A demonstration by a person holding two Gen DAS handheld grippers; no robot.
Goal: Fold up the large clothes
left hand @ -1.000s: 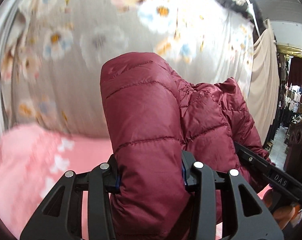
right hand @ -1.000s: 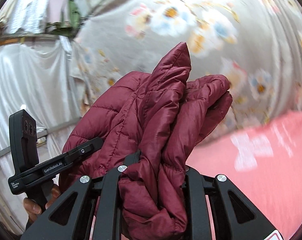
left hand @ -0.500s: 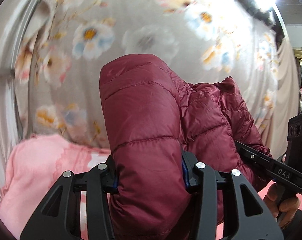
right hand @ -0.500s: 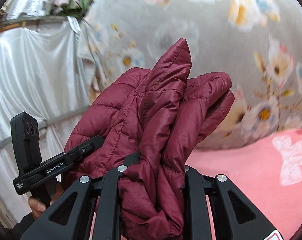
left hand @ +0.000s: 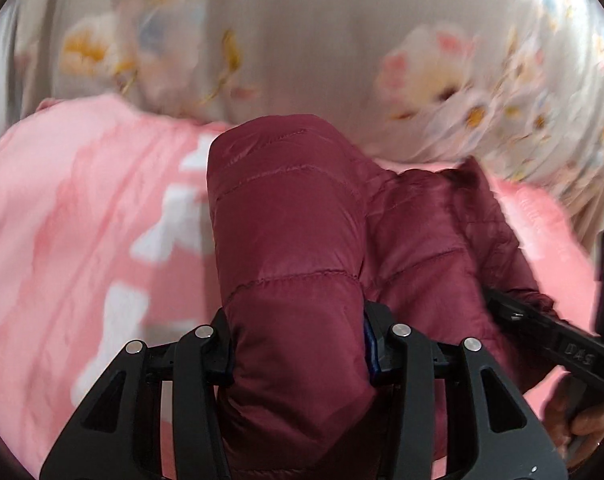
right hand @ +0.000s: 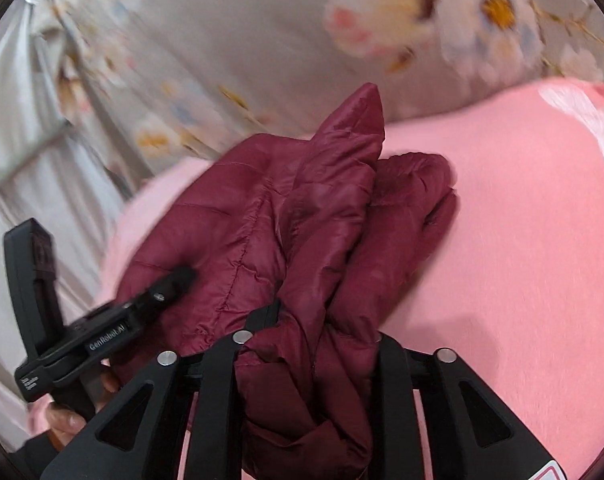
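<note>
Both sets of tongs are pinching a bunched maroon puffer jacket (left hand: 293,240) above a pink blanket (left hand: 81,220): the left tongs (left hand: 297,344) and the right tongs (right hand: 308,344), their jaws just easing wider, the other tool showing at each view's edge, a floral curtain (right hand: 241,40) hanging at twelve o'clock.

One maroon quilted jacket (left hand: 293,248) is seen. Two tongs are counted: the left tongs (left hand: 297,344) and the right tongs (right hand: 308,344). One pink sheet (right hand: 502,240) and one flowered grey cloth (left hand: 322,40) are shown. One white cloth (right hand: 17,128) is seen at the side.
</note>
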